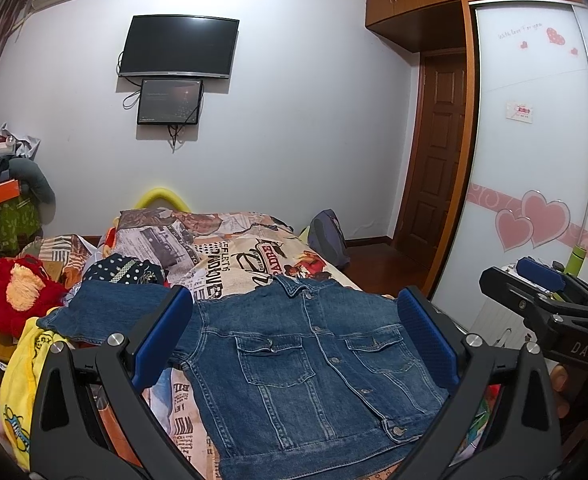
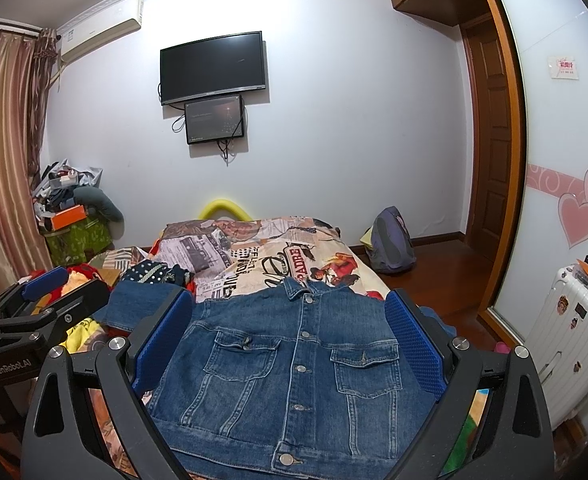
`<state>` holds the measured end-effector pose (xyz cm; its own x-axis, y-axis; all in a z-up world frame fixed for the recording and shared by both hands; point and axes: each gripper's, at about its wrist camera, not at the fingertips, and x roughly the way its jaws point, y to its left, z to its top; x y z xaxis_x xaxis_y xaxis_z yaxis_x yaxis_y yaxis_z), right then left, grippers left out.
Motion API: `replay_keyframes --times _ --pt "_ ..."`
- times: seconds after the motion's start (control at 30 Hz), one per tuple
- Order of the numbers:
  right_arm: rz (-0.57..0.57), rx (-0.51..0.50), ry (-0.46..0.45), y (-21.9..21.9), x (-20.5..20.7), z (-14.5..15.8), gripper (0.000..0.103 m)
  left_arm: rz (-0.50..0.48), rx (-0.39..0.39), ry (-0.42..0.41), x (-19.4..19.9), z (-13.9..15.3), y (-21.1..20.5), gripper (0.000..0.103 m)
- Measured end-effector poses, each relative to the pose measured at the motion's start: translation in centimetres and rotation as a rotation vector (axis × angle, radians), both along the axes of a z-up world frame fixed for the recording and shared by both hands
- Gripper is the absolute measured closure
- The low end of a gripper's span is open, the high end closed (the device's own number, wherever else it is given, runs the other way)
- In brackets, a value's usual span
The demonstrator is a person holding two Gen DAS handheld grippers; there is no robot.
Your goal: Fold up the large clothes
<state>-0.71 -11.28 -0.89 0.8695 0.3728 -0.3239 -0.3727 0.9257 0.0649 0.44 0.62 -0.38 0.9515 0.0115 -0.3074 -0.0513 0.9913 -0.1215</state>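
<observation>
A blue denim jacket (image 1: 278,392) (image 2: 294,380) lies flat on the bed, front up and buttoned, with its collar at the far end. One sleeve (image 1: 106,308) (image 2: 134,300) stretches out to the left. My left gripper (image 1: 294,336) hovers open over the jacket's lower half, its blue pads (image 1: 162,336) spread about as wide as the body. My right gripper (image 2: 290,340) hangs open above the same area, and nothing is between its fingers. Each gripper also shows in the other's view: the right gripper (image 1: 506,276) at the right edge, the left gripper (image 2: 74,286) at the left edge.
The bed cover (image 1: 234,248) has a newspaper print. Left of the jacket lie a polka-dot garment (image 1: 130,272), a red plush toy (image 1: 18,296) and a yellow cloth (image 1: 22,384). A backpack (image 2: 390,240) sits on the floor, and a white suitcase (image 2: 566,328) stands by the wardrobe door (image 1: 534,140).
</observation>
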Motion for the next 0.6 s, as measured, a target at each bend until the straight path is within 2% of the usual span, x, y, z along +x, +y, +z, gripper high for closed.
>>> replay_keyframes --times 0.4,0.6 --pt "0.016 -0.015 0.022 1.3 2.0 -0.2 0.007 0.026 -0.014 0.017 2.0 -0.2 1.8 0.0" --pt "0.029 -0.022 0.031 2.6 4.4 -0.5 0.007 0.078 0.003 0.018 4.4 -0.2 5.1 0.0"
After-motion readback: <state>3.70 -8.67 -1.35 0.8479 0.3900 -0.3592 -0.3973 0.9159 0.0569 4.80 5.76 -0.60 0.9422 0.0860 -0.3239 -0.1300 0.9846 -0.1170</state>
